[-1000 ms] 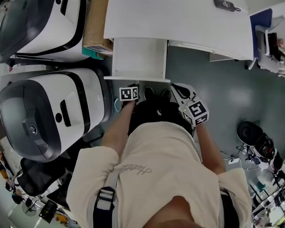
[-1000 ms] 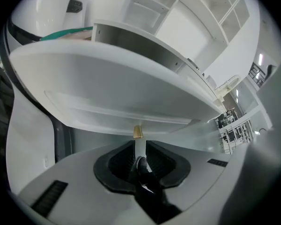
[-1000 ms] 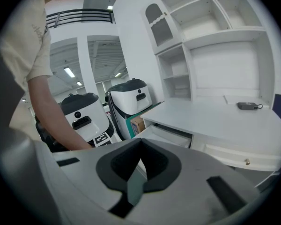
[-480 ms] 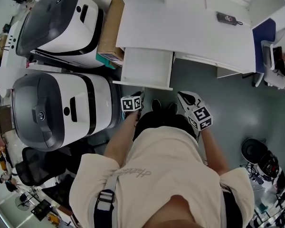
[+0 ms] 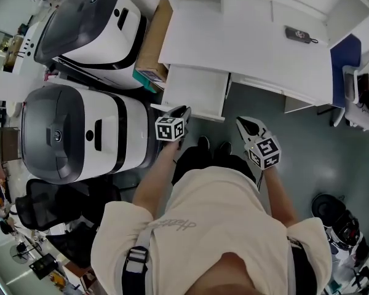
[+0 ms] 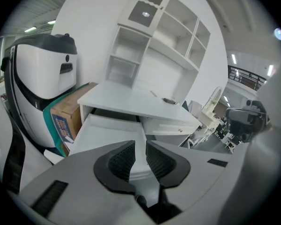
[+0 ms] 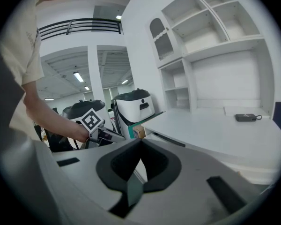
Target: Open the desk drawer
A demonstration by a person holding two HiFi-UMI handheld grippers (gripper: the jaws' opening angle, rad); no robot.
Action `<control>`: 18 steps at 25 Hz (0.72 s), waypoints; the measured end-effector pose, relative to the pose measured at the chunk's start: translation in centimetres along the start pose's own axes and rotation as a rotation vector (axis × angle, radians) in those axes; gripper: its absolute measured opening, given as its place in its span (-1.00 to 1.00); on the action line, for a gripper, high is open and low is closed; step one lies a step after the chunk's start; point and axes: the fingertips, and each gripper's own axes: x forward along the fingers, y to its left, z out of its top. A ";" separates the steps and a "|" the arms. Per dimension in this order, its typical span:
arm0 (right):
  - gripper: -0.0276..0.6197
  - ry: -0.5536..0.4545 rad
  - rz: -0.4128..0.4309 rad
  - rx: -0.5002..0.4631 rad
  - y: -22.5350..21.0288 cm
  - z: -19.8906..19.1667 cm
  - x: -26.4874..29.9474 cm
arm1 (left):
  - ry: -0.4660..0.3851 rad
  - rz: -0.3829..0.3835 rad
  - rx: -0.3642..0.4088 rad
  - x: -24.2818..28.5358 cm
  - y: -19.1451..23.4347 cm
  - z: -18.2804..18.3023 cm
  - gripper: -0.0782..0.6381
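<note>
- Where the desk ends on the left, a nearer white-and-grey machine and a farther machine stand on the floor.
- White desk spans the top of the head view.
- Desk drawer stands pulled out from under the desk's left end.
- Cardboard box sits between the desk and the farther machine.
- Left gripper hovers near the drawer's front edge, jaws slightly apart, gripping nothing.
- Right gripper hangs right of the drawer, its jaw tips together.
- Small dark device lies on the desktop.
</note>
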 end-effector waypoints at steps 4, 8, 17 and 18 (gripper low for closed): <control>-0.92 -0.030 -0.020 -0.021 -0.3 2.4 -0.6 | -0.094 -0.045 0.081 -1.8 -2.0 4.6 -0.57; -0.92 -0.085 -0.057 -0.056 -0.5 5.7 -1.2 | -0.180 -0.069 0.133 -4.3 -3.3 9.2 -0.57; -0.92 -0.195 -0.111 -0.043 -0.9 12.3 -2.1 | -0.415 -0.082 0.278 -11.3 -5.6 19.5 -0.57; -0.92 -0.202 -0.113 -0.046 -0.8 12.9 -2.1 | -0.443 -0.084 0.293 -12.1 -6.0 20.7 -0.57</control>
